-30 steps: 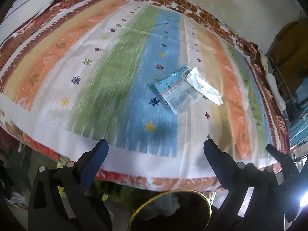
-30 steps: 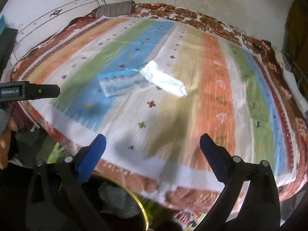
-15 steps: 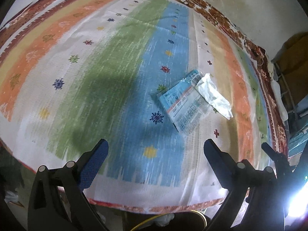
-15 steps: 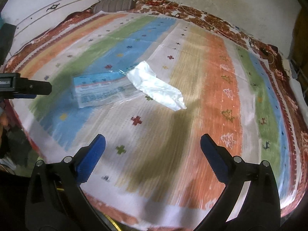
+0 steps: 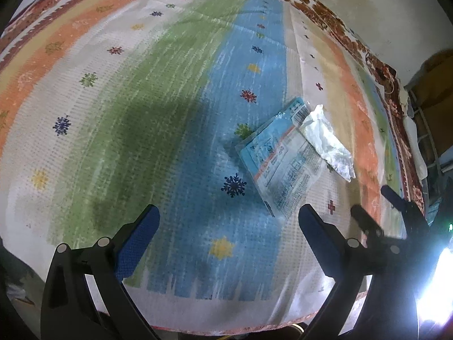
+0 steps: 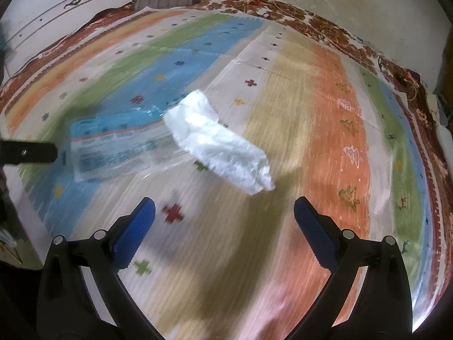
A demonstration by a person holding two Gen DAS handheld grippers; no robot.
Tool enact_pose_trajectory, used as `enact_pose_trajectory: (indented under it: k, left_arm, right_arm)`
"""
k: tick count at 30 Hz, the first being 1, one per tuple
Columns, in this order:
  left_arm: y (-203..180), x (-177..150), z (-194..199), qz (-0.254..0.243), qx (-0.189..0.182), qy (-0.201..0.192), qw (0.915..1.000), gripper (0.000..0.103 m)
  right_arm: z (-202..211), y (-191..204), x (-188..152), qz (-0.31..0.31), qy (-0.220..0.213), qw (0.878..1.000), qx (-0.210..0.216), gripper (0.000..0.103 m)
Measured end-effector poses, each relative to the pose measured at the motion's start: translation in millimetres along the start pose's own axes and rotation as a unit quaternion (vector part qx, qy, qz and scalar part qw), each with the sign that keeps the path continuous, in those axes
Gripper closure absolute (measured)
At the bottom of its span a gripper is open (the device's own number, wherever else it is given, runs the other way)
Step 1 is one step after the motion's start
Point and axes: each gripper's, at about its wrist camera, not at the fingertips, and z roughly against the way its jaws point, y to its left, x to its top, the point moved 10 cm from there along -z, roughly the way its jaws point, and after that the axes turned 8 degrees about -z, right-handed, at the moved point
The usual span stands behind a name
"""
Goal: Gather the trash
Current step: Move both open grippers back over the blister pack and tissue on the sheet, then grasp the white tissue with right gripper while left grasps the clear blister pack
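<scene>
Fingers (image 6: 311, 228) apart; crumpled wrapper (image 6: 218, 141) lies ahead.

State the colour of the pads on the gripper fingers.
Blue, on black arms. The right wrist view shows the pads most clearly.

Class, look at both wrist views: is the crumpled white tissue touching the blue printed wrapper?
Touching. In the left wrist view the white tissue overlaps the blue printed wrapper's edge with no gap; the right wrist view agrees.

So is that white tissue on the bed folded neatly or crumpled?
Crumpled. The tissue lies wrinkled and uneven on the bedspread, one end overlapping the blue wrapper.
</scene>
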Motion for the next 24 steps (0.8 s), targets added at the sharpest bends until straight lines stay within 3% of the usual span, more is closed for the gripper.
enact_pose_trajectory:
  k: [13,22,24]
  left_arm:
    - [-20.6,4.9,-18.1,-0.019,-0.035,-0.002,0.9992,0.027]
    - [-28.7,10.2,-32.9,-0.047,-0.033,0.012,0.9983,0.067]
    - [-27.2,11.8,-33.5,-0.046,-0.029,0.010,0.9985,0.088]
  right_arm:
    - [-42.5,-13.4,26.8,-0.022,0.018,0.999,0.028,0.037]
    - [-65.7,-14.3,22.6,-0.048,0.041,0.996,0.056,0.064]
    - [-66.4,-14.8,22.2,-0.054,0.043,0.996,0.060,0.075]
